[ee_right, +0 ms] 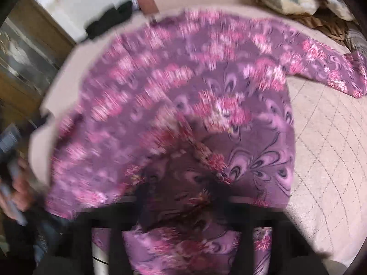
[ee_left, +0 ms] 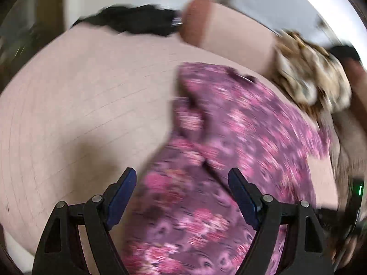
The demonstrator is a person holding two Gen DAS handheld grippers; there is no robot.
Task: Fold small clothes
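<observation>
The left tool point(ee_left: 182, 180) is hanging with its two black fingers, faced with dark blue pads point(ee_left: 122, 197), standing wide apart and gripping nothing; soft purple cloth is lying below the gap. The right tool point(ee_right: 183, 197) is blurred and mostly buried in fabric, its fingers pressed together on a bunched fold of the purple floral garment point(ee_right: 174, 87), which is rising in a crumpled peak towards the lens.

The garment is a thin, limp knit printed with pink flowers and swirling feather shapes. It is spreading across the bed point(ee_left: 80, 96), one long sleeve point(ee_right: 339, 68) trailing outward from the body of the garment.

The bed cover is a pale pink quilt stitched in a diamond grid, lying flat and bare on both sides of the garment. Beyond the garment a brown and cream patterned blanket point(ee_left: 312, 78) is lying crumpled, and a black garment point(ee_left: 133, 20) is sitting at the bed's far edge beside a pinkish bolster point(ee_left: 206, 23). Motion blur is smearing most outlines.
</observation>
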